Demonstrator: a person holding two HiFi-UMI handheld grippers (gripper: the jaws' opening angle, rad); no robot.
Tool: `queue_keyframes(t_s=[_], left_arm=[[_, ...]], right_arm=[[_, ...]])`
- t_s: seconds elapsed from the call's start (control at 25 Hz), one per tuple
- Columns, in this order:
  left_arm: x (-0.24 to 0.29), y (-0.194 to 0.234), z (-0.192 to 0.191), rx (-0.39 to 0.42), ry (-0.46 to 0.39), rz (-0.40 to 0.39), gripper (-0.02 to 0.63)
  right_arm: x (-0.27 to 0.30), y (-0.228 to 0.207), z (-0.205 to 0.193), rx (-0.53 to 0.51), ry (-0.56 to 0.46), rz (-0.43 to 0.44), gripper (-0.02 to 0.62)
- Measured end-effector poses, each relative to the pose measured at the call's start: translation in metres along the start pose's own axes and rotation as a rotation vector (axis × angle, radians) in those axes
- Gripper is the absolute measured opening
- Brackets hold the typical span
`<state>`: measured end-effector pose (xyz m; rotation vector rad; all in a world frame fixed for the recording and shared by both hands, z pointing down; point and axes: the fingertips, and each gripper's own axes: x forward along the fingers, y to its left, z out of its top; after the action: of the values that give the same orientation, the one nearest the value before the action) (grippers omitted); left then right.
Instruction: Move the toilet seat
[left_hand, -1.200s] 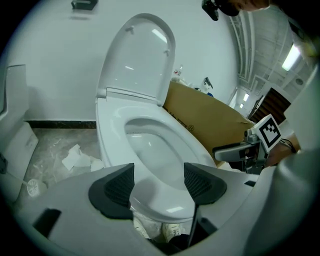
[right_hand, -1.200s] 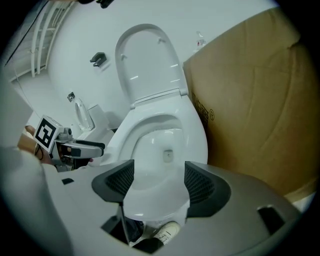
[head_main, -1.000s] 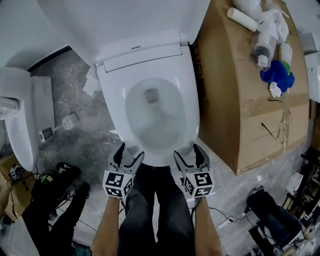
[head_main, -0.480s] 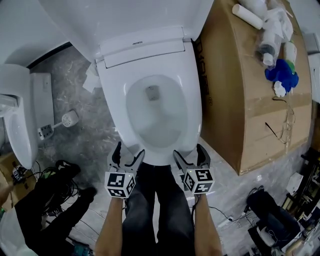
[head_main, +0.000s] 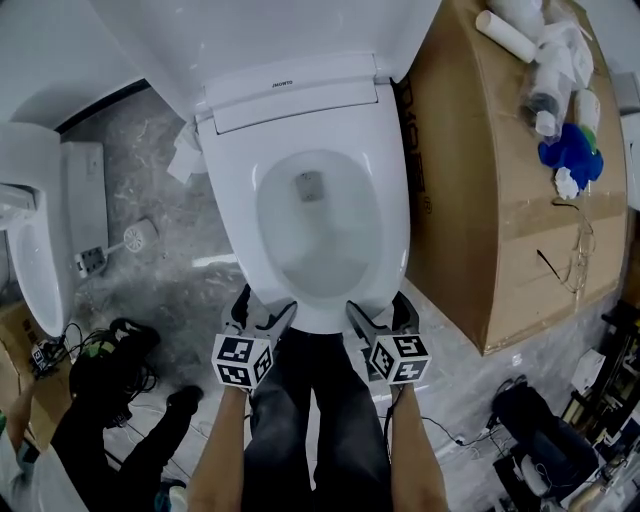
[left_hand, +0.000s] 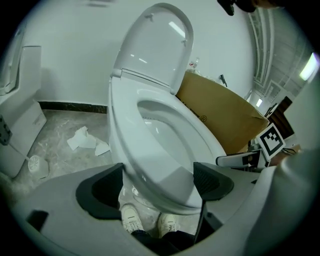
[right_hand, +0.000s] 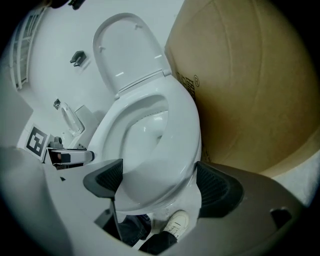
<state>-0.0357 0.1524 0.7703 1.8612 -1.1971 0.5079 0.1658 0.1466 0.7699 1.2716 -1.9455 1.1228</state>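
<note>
Both grippers have dropped a little toward the front of the toilet, and their jaws have just been opening.

Head view: the left gripper and right gripper sit at the front rim of the seat, which lies flat on the bowl with the lid raised. This looks like the reach before the grip. Next, the jaws probably need to close on the rim so the seat can be swung up.

Left gripper view: the left gripper is spread wide with the seat rim between its jaws, seemingly not pinched.

Right gripper view: the right gripper likewise straddles the seat, jaws released, though light contact can't be ruled out.
</note>
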Motion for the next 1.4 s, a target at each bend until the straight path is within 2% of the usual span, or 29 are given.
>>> queue_keyframes(t_s=[0.4,0.56,0.88,1.28,1.4], left_arm=[[-0.003,-0.007,0.003,-0.029,0.027,-0.05,0.428],[-0.007,-0.013,0.005,-0.006,0.029,-0.068,0.428],[-0.028,-0.027,0.022,-0.042,-0.04,-0.091,0.426],[-0.055,-0.041,0.045,0.041,-0.085,-0.077,0.426],[-0.063,-0.045,0.053,0.041,-0.113,-0.078,0.426]], right_arm=[[-0.002,0.003,0.003,0.05,-0.029,0.035,0.436],[-0.007,0.007,0.005,0.039,-0.03,0.049,0.434],[-0.034,0.018,0.024,0.1,-0.126,0.081,0.434],[-0.071,0.035,0.053,0.101,-0.228,0.106,0.433],[-0.081,0.04,0.062,0.105,-0.256,0.115,0.433]])
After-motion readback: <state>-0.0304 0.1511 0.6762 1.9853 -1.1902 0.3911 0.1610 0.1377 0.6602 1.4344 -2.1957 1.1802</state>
